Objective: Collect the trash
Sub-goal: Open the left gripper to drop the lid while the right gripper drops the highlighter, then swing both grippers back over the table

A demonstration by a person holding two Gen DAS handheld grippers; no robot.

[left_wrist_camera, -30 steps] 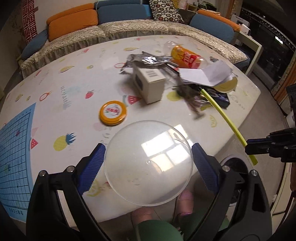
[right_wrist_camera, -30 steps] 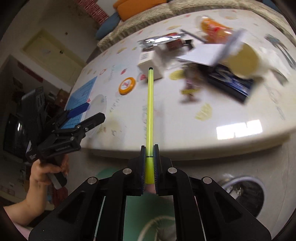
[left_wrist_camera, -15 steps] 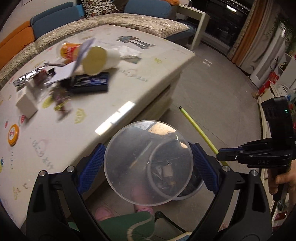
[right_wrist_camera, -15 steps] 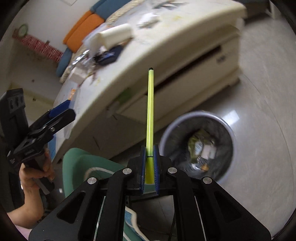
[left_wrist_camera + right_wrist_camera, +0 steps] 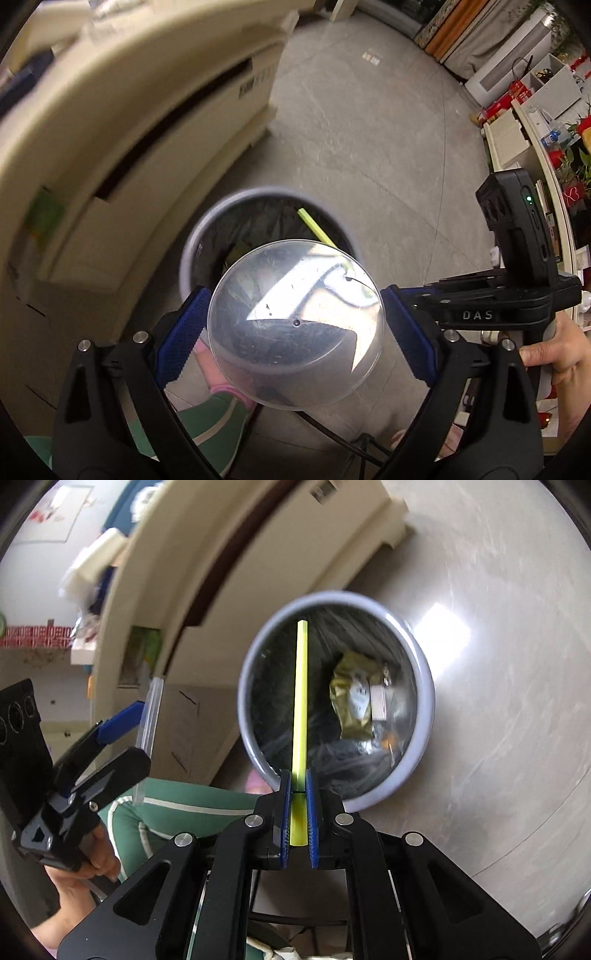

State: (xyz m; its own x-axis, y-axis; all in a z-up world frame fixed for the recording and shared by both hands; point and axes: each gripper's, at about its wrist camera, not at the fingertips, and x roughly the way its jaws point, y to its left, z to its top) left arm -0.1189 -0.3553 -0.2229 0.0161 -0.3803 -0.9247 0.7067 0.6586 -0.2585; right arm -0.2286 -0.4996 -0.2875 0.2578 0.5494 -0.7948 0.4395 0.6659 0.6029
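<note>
Both grippers carry trash over the bin: my right gripper (image 5: 296, 814) is clamped on a thin yellow-green straw (image 5: 300, 698) whose tip points into the grey-rimmed bin (image 5: 424, 686), and my left gripper (image 5: 295, 325) pinches a clear round plastic lid (image 5: 295, 325) by its edges above the same opening. I judge this the drop step; next I must release both over the black liner. The straw is stiff and slender, the lid smooth, glossy and slightly domed.

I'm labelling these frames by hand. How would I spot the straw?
Find the round grey bin on the floor beside the cream table. The straw hangs above its mouth, pinched in the right claw. It is thin, straight and neon yellow-green, unlike the crumpled wrappers below.
</note>
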